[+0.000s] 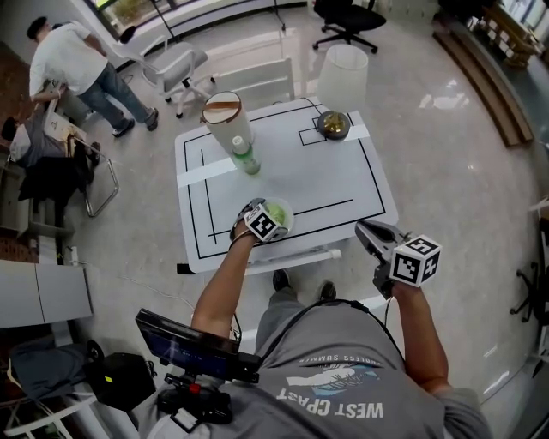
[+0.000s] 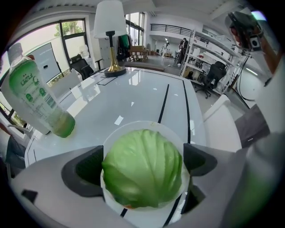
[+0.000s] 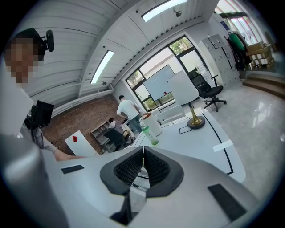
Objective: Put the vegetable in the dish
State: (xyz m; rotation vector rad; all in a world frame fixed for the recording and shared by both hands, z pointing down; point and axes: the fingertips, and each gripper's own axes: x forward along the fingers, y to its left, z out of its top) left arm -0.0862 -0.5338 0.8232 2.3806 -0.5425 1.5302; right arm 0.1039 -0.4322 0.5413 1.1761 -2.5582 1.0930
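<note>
Bottle (image 2: 36, 94) and lamp (image 2: 110, 26) stand well beyond cabbage (image 2: 142, 168) and dish (image 2: 118, 136).

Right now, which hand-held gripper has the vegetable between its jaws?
The left hand-held gripper: its jaws sit against both sides of the cabbage, over the white dish. The right hand-held gripper is shut and empty.

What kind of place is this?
Probably an open office or lab workspace: a swivel office chair, storage shelves along a wall, and a white table marked with black lines.
</note>
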